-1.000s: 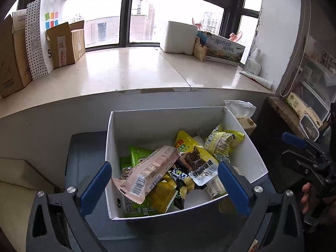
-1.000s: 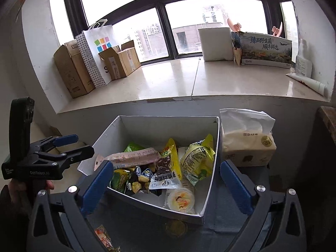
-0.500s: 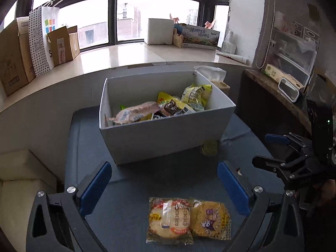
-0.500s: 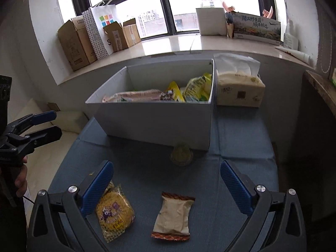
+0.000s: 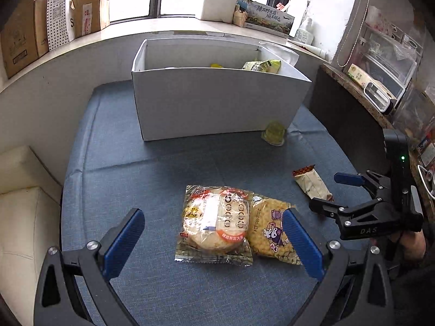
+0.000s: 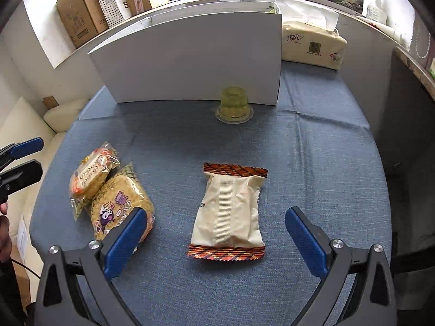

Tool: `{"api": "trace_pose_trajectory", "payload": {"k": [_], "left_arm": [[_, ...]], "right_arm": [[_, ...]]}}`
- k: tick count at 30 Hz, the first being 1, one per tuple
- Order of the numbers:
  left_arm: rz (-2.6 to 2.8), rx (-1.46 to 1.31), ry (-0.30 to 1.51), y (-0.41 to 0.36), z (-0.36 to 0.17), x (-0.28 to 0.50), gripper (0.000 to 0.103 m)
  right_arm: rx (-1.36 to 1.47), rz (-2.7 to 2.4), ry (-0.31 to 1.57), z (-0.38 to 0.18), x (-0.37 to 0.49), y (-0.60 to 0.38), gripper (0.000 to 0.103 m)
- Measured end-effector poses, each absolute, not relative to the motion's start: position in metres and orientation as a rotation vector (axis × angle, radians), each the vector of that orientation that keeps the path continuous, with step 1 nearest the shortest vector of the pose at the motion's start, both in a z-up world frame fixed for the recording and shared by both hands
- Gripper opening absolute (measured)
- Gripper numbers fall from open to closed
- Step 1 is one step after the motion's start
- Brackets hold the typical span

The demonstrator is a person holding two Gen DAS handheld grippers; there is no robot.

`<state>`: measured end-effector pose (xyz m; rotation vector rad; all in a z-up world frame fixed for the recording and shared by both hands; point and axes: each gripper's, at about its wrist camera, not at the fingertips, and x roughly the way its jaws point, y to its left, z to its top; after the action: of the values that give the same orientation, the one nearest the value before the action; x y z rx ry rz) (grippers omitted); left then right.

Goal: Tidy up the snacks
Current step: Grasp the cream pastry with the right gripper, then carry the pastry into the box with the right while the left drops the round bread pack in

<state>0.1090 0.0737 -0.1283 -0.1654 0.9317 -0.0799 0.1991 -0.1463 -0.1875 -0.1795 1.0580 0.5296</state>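
Cream packet lies flat; two yellow packets overlap (jelly cup beside white box).

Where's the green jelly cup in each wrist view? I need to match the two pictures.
Left wrist: jelly cup right of centre, upper half, at the white box's near right corner.
Right wrist: jelly cup centre, upper half, upside down against the box front.
Shared landmark: the white box.
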Motion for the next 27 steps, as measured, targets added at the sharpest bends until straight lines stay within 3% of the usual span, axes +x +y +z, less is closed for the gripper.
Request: {"api": "trace_pose_trajectory", "payload": {"k": [4,11,27], "left_arm": [[-0.091,-0.154,0.957,0.072,-0.136,0.109,0.103],[-0.11,-0.155,0.99,0.064,-0.148,0.114,0.103],[-0.124,-0.17,1.094,0.06,-0.184,0.145,0.103]], "right_arm": [[-0.171,0.516,1.093,-0.197,0.204,-0.146,0.099],[-0.194,0.483,1.071,-0.199,0.205,-0.149,0.053],[0.004,0.594,1.007,-0.168,0.199,-0.184,0.049]]}}
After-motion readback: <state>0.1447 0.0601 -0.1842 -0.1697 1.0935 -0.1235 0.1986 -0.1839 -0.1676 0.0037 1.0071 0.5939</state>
